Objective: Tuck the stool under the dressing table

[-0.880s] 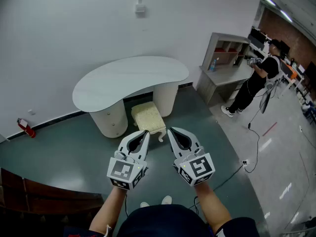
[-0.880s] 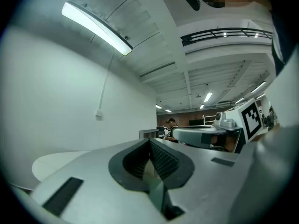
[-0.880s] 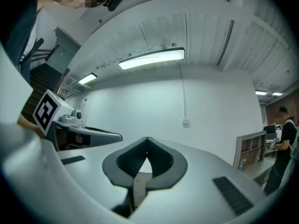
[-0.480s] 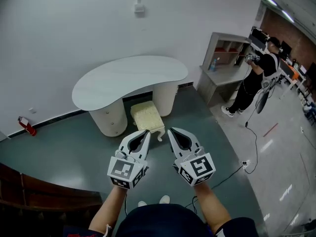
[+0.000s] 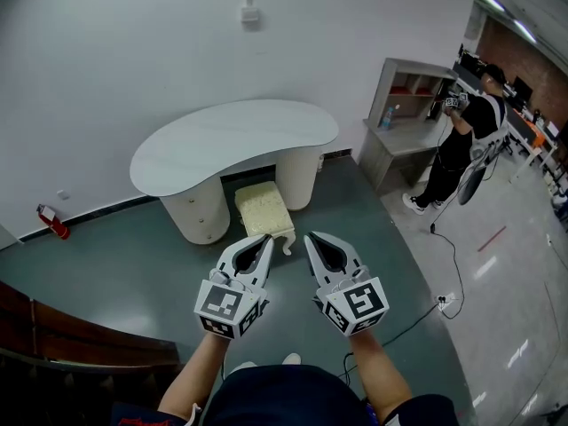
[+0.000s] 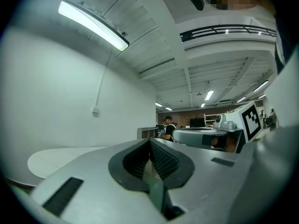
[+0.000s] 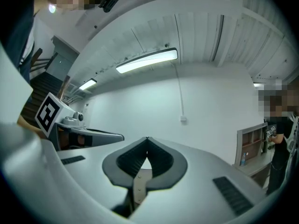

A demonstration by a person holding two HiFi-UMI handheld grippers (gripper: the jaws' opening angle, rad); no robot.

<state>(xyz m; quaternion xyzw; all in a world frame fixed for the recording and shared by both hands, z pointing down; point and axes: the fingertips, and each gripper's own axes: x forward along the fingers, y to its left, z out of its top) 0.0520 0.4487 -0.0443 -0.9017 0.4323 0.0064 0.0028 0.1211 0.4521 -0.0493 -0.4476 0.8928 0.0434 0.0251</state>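
A white kidney-shaped dressing table stands against the wall in the head view. A cream cushioned stool sits between its two pedestals, its front part sticking out from under the top. My left gripper and right gripper are held side by side in the air, nearer me than the stool, touching nothing. Both are shut with nothing between the jaws. In the left gripper view the table top shows at lower left beyond the left gripper. The right gripper points at the bare wall.
A grey desk with a shelf unit stands at the right, where a person in black works. A cable and floor socket lie on the floor at right. A red fire extinguisher lies by the left wall. A dark stair edge is at lower left.
Both grippers stay where they were, still shut. The head view has shifted slightly, and the person at the desk has moved a little.
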